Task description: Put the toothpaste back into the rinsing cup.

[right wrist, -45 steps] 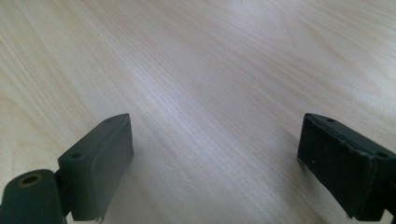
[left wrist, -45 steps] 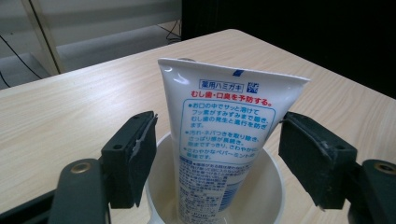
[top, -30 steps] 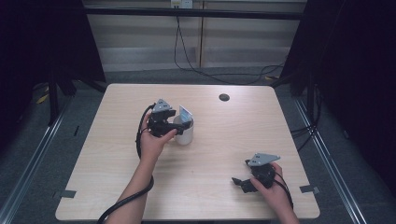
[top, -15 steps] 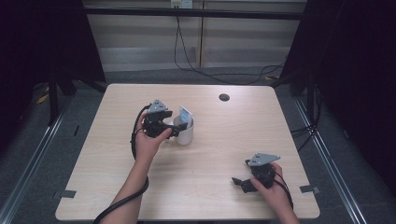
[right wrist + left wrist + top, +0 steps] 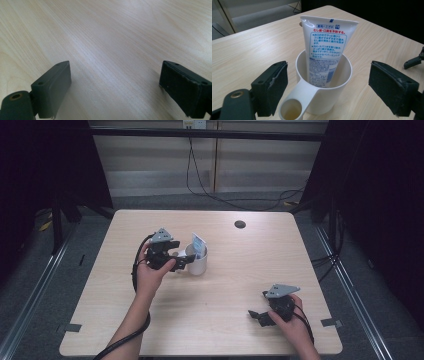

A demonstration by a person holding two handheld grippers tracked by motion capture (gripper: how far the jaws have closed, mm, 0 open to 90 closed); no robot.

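Note:
A white mug (image 5: 198, 262) (image 5: 329, 92) stands on the table left of centre, its handle (image 5: 293, 106) turned toward my left gripper. A white toothpaste tube (image 5: 198, 245) (image 5: 325, 47) with blue and red print stands upright in it, leaning on the far rim. My left gripper (image 5: 181, 261) (image 5: 337, 92) is open just left of the mug, its jaws wide on either side of the handle and touching nothing. Near the front right of the table my right gripper (image 5: 256, 315) (image 5: 115, 90) rests low over bare wood, open with nothing between its jaws.
The light wooden table (image 5: 240, 270) has a small dark round grommet (image 5: 240, 224) near its far edge. Cables trail from both grippers over the near edge. Dark curtains flank the table, and metal rails run along the floor on both sides.
The left hand has drawn its gripper slightly left, away from the mug. The mug, the tube and the right gripper have stayed put.

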